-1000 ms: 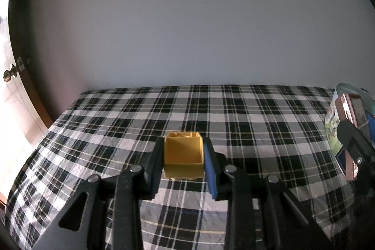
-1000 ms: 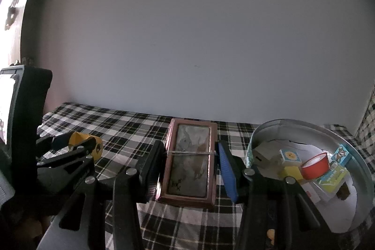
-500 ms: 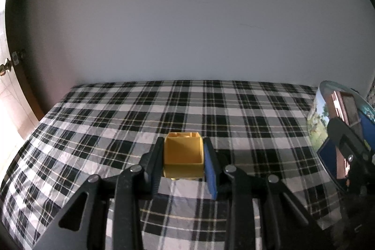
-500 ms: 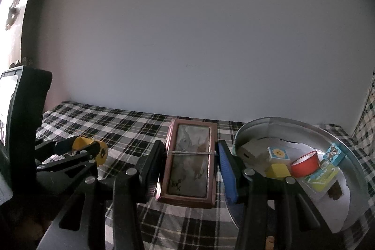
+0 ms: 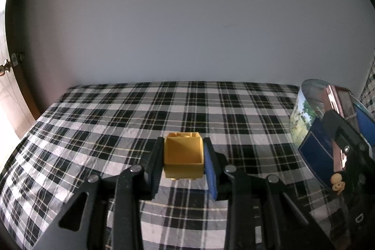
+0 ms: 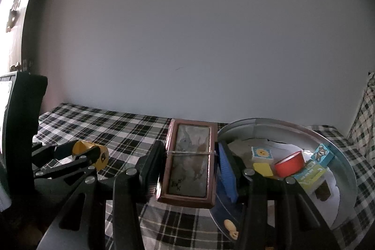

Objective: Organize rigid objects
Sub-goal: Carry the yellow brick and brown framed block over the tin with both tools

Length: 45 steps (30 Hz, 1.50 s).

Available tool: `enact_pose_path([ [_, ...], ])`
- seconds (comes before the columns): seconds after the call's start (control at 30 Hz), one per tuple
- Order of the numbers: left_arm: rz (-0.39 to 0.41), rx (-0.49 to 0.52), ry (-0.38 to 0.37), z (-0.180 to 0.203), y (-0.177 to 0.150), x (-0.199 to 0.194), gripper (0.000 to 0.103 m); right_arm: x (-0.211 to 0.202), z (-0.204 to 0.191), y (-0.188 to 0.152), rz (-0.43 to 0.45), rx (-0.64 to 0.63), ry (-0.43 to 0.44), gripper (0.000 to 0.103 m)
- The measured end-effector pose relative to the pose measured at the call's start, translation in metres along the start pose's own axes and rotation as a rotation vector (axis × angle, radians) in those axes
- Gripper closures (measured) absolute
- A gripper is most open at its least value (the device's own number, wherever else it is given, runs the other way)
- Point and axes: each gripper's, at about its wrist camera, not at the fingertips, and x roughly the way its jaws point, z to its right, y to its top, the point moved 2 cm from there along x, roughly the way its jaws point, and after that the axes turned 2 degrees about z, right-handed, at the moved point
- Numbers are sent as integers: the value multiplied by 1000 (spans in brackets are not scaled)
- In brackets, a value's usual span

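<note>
Yellow block (image 5: 182,157): hollow, open-topped plastic piece, pinched on both side faces between the fingers of the left gripper (image 5: 183,162), carried clear above the plaid-covered surface (image 5: 117,123). In the right wrist view the same block (image 6: 90,152) shows at far left, clamped in that gripper.

Framed picture (image 6: 188,162): brown-rimmed rectangle with a faded animal drawing, a thin band (image 6: 189,152) running across its middle. Pinched by its long edges between the fingers of the right gripper (image 6: 189,163), tilted back, held above the cloth just beside the tin's left rim.

Round metal tin (image 6: 346,170): shallow, silver inside, printed landscape on the outer wall (image 5: 302,123), standing at the right end of the plaid cloth. Contents: white cube with a sun face (image 6: 262,153), flat yellow piece (image 6: 263,169), red tape roll (image 6: 289,163), blue cube with a bear (image 6: 323,154), green-and-yellow box (image 6: 309,173), a dark brown item (image 6: 324,190) too shadowed to identify, all lying on white paper (image 6: 281,147).

Surroundings: black-and-white plaid cloth; plain pale wall (image 5: 187,15) behind; a door with a brass knob (image 5: 3,67) at far left.
</note>
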Motion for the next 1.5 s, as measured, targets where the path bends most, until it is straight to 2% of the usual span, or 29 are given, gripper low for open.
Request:
enact_pose_path([
  [0.4,20,9,-24,25,-1,-12,73,-17,22,1,36,8,-12,53],
  [0.77,72,12,-43,48,8,-27,73,-32,46,3,83,24,-40,53],
  [1.5,140,63,-121,104,28,-51,73,-49,105,4,137,74,-129,53],
])
